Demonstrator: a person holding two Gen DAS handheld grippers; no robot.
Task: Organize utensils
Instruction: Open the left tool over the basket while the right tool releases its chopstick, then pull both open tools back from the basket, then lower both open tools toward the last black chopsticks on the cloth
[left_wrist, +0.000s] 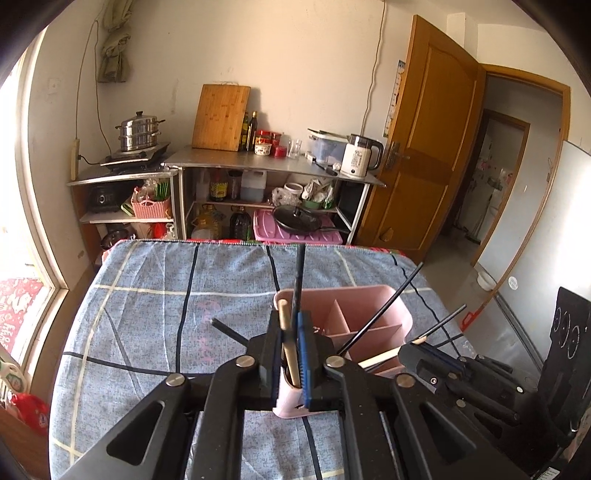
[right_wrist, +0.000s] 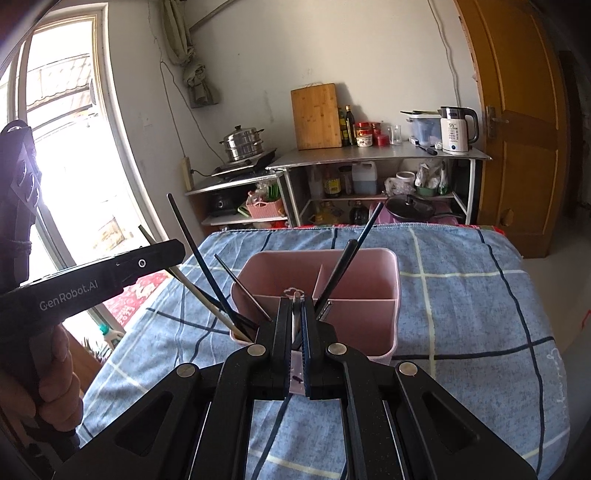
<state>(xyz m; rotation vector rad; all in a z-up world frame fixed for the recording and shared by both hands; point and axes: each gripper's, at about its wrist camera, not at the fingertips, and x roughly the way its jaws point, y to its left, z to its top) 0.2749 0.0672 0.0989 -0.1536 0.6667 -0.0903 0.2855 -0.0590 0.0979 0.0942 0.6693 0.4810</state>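
Observation:
A pink utensil caddy (left_wrist: 373, 310) with inner dividers stands on the blue plaid tablecloth (left_wrist: 155, 310); it also shows in the right wrist view (right_wrist: 362, 280). My left gripper (left_wrist: 291, 321) is shut on a pale wooden chopstick (left_wrist: 285, 332) and a black chopstick (left_wrist: 299, 277), held at the caddy's near left corner. My right gripper (right_wrist: 296, 306) is shut on a thin metal utensil handle (right_wrist: 295, 317) at the caddy's near wall. Several black chopsticks (right_wrist: 207, 273) lean out of the caddy's left compartment.
The table's far edge (left_wrist: 229, 242) faces metal shelves (left_wrist: 266, 162) with a cutting board, bottles, a kettle (left_wrist: 360, 155) and pans. A window (right_wrist: 70, 155) is on the left, a wooden door (left_wrist: 428, 147) on the right. The left gripper's body (right_wrist: 92, 280) crosses the right wrist view.

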